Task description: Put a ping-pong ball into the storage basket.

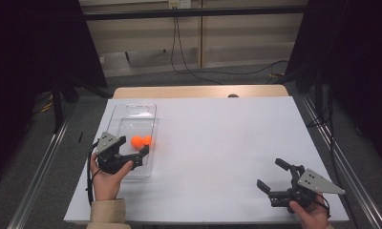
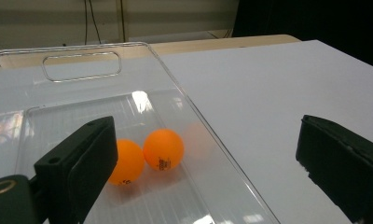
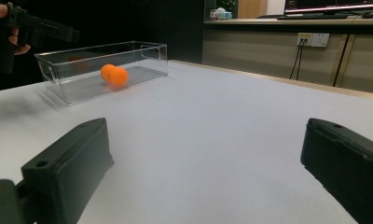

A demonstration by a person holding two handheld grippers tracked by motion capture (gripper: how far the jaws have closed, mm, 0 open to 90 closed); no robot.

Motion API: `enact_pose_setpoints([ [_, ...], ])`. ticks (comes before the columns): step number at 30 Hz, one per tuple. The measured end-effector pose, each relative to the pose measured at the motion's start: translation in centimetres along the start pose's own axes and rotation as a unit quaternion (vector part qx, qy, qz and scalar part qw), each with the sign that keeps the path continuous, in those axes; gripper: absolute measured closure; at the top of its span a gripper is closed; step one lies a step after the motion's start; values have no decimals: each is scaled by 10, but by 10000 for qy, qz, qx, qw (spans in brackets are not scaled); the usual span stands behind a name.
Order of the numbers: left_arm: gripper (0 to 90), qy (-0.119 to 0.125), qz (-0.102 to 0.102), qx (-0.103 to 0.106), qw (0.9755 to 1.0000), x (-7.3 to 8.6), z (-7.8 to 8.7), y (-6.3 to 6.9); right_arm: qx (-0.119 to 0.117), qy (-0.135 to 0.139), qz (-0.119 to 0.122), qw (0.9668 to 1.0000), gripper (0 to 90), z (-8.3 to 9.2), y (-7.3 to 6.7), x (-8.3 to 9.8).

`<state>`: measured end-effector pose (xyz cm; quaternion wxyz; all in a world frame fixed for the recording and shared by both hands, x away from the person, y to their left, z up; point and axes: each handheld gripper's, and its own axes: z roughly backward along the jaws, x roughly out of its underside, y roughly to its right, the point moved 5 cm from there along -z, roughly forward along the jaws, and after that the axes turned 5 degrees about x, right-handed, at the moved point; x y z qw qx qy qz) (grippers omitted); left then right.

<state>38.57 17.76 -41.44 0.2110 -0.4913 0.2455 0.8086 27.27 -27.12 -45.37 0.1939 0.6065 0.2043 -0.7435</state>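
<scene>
Jaws on the left gripper [image 1: 137,153] stood spread and empty over the near end of the clear plastic rectangular bin [image 1: 123,109], one jaw inside its long wall and one outside. Both small orange table-tennis balls [image 2: 148,154] lay touching on the bin floor, just beyond the jaws. I judged it best to draw that gripper back without clipping the wall. My right gripper [image 1: 272,175] rested with jaws spread, empty, on the white tabletop [image 1: 227,143], well apart
</scene>
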Motion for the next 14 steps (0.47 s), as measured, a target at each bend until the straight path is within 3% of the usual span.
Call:
enact_pose_setpoints([
  [9,47,86,-116,196,9997,14,5,10,8,-23,-8,10000,11,0,0,1],
  [14,36,206,-150,228,9994,14,4,13,-5,-23,-1,10000,10,0,0,1],
])
